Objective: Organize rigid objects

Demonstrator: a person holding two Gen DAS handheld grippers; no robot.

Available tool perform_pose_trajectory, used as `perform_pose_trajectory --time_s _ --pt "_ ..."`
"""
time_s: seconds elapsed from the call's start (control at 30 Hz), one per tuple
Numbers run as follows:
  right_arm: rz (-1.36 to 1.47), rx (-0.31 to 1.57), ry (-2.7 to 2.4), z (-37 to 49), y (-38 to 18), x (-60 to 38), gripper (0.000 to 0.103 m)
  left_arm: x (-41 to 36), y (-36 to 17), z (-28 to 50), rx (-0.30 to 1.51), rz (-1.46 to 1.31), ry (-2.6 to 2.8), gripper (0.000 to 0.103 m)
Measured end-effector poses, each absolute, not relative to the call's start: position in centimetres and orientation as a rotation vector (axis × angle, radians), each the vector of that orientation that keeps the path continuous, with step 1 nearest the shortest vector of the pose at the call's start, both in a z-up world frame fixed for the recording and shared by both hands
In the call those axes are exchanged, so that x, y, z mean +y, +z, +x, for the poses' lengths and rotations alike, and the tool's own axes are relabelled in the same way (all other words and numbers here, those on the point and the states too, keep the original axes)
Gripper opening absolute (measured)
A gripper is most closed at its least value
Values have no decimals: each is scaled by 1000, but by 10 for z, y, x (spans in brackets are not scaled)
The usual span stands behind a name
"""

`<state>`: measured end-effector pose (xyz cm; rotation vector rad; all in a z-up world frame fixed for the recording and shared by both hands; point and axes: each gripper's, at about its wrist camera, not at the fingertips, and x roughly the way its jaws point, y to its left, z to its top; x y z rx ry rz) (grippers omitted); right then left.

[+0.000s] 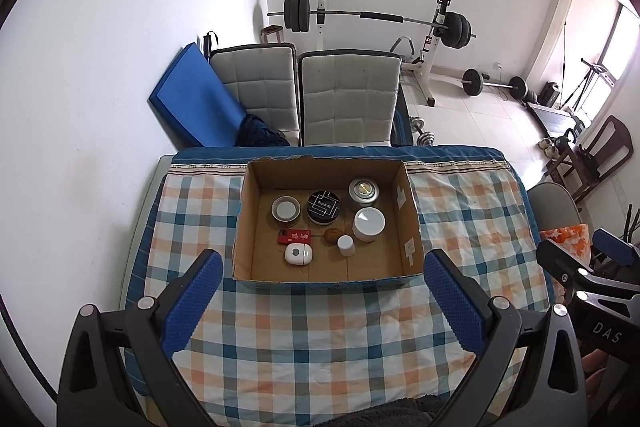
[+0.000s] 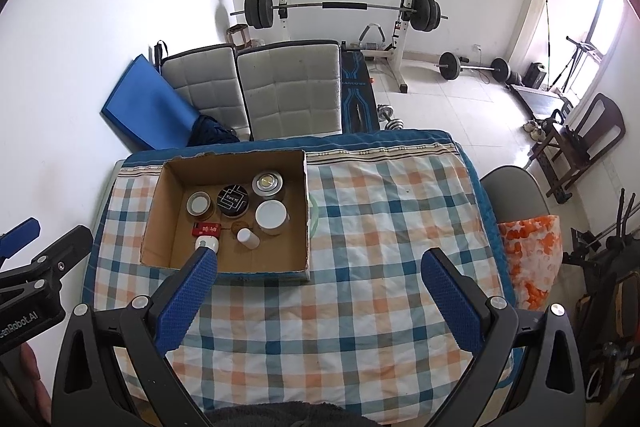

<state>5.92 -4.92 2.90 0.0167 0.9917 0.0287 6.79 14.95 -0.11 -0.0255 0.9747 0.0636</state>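
Observation:
An open cardboard box (image 1: 406, 211) (image 2: 160, 203) stands on the checked tablecloth (image 1: 320, 331) (image 2: 360, 227). Inside lie several small rigid things: a black round tin (image 1: 324, 206) (image 2: 233, 200), a silver tin (image 1: 363, 190) (image 2: 267, 183), a white-lidded jar (image 1: 369, 223) (image 2: 272, 214), a small jar with a white lid (image 1: 285, 207) (image 2: 199, 204), a red card (image 1: 295, 236) (image 2: 207, 229), a white rounded case (image 1: 298, 253) (image 2: 209, 243), a small white bottle (image 1: 345, 245) (image 2: 245, 237) and a brown nut-like lump (image 1: 331, 235). My left gripper (image 1: 322, 267) hangs open just in front of the box, holding nothing. My right gripper (image 2: 320, 265) is open too, right of the box.
Two grey padded chairs (image 1: 348, 99) (image 2: 292, 91) stand behind the table, a blue mat (image 1: 196, 99) leaning on the wall. A barbell rack (image 1: 376, 19) and weights fill the far floor. An orange-patterned bag (image 2: 528, 259) sits at the table's right edge.

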Motion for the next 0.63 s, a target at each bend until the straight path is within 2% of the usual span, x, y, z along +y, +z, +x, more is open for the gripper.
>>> perform_pose_trajectory --time_s 0.63 --pt "21 1011 23 61 20 -54 103 145 -8 68 1000 -29 46 103"
